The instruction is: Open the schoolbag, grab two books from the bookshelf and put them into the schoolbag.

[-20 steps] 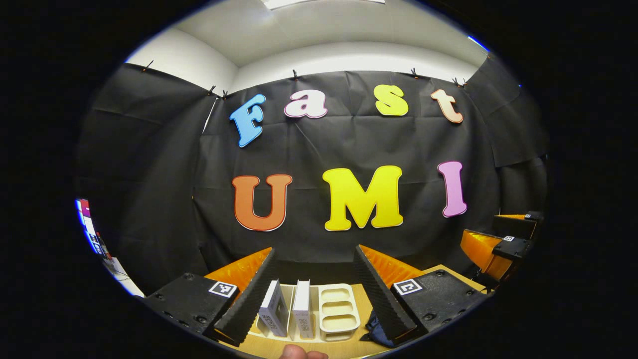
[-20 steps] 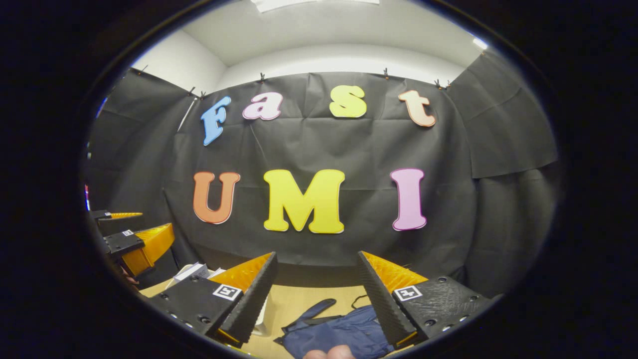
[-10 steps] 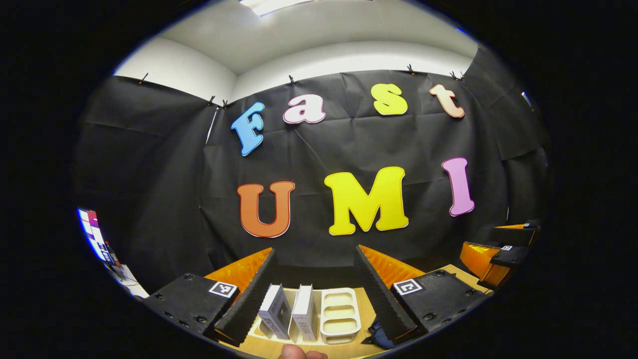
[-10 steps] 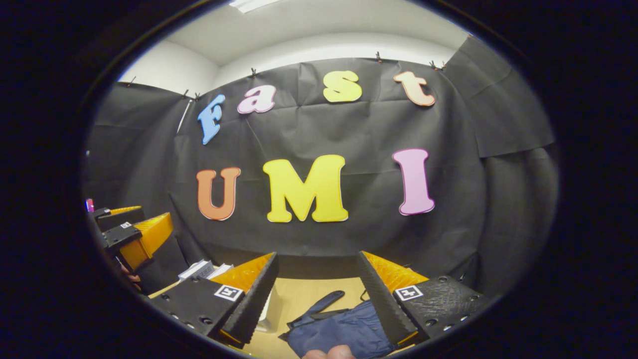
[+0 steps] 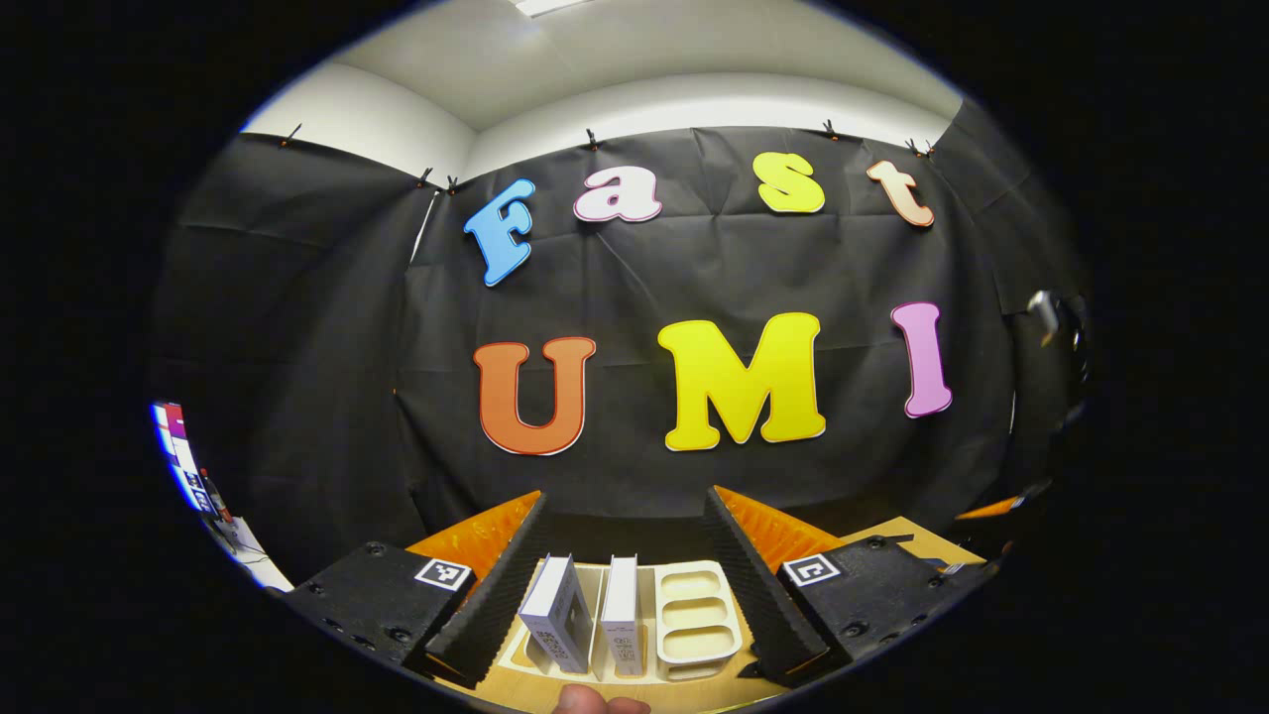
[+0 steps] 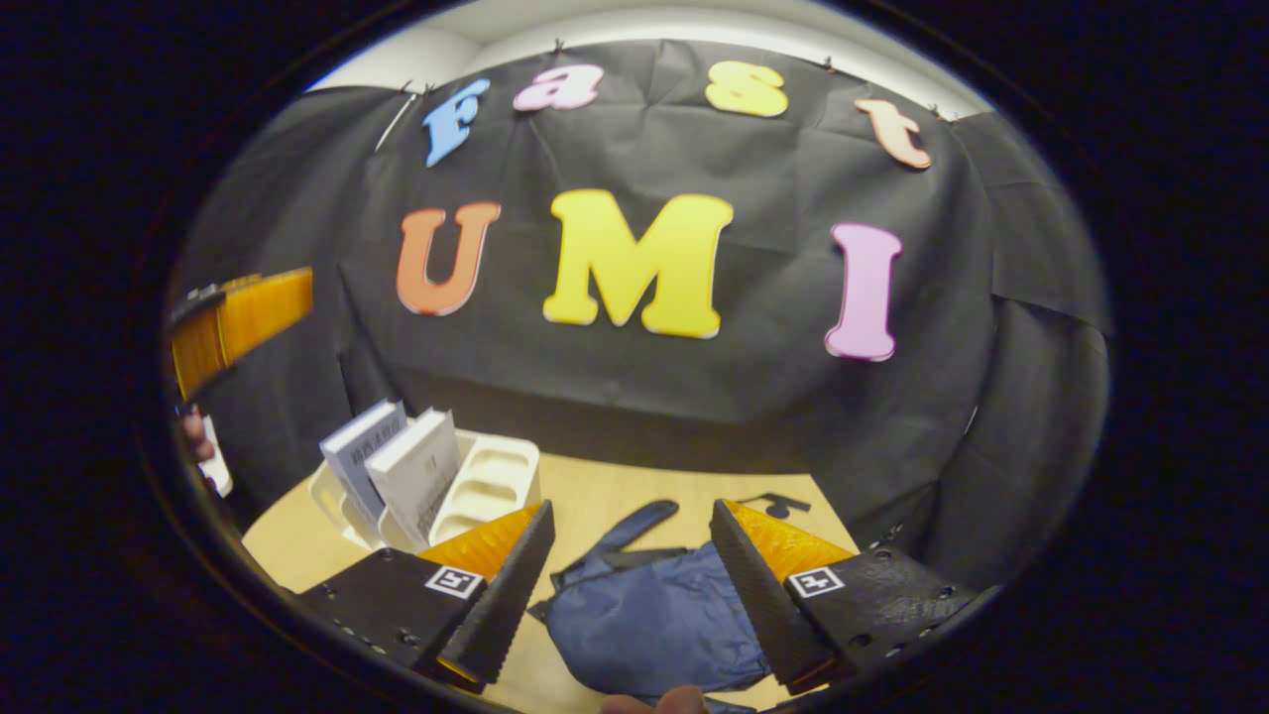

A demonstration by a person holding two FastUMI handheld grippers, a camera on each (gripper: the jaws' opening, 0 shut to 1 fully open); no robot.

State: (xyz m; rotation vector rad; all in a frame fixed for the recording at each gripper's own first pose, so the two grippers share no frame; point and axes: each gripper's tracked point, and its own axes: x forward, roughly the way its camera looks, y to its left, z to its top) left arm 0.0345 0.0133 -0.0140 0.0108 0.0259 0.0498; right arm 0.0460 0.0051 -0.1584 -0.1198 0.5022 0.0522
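Both hand-held grippers gape empty: the right (image 6: 631, 585) over the schoolbag (image 6: 649, 625), the left (image 5: 627, 580) facing two books (image 5: 585, 620) in the bookshelf (image 5: 694, 620).

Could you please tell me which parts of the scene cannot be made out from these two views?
- Navy fabric schoolbag, right gripper view: its near end is cut off by the bottom edge; open or closed, cannot tell.
- Two white upright books, left gripper view: cover print too small.
- Left hand-held gripper, right gripper view: motion-blurred and cut by the left edge.
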